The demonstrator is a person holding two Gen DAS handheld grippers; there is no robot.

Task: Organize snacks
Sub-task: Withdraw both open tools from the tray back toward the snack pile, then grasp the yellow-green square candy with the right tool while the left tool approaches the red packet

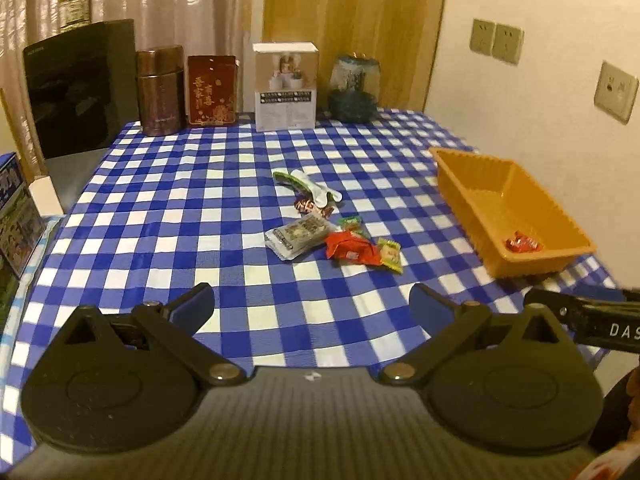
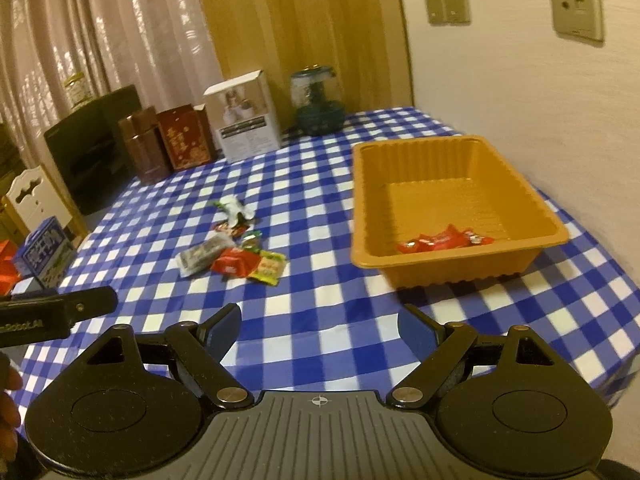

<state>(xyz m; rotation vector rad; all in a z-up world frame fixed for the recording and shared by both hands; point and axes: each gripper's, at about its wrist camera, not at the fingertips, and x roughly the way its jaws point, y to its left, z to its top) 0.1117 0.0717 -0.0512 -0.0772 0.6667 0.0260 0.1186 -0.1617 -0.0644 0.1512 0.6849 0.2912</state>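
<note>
Several wrapped snacks lie in a loose pile on the blue checked tablecloth [image 1: 168, 216]: a red packet [image 1: 352, 250], a grey packet [image 1: 298, 236], a yellow-green packet [image 1: 390, 254] and a white-green one [image 1: 310, 186]. The pile also shows in the right wrist view [image 2: 234, 248]. An orange tray [image 1: 520, 256] [image 2: 370, 208] at the right holds a red snack [image 1: 522, 242] [image 2: 444, 238]. My left gripper [image 1: 312, 306] is open and empty, short of the pile. My right gripper [image 2: 318, 330] is open and empty, near the tray's front left corner.
Along the table's far edge stand a brown canister [image 1: 160, 90], a red tin [image 1: 212, 90], a white box [image 1: 286, 86] and a dark glass jar [image 1: 354, 88]. A black appliance [image 1: 80, 84] sits at the far left. The wall with sockets [image 1: 496, 42] runs along the right.
</note>
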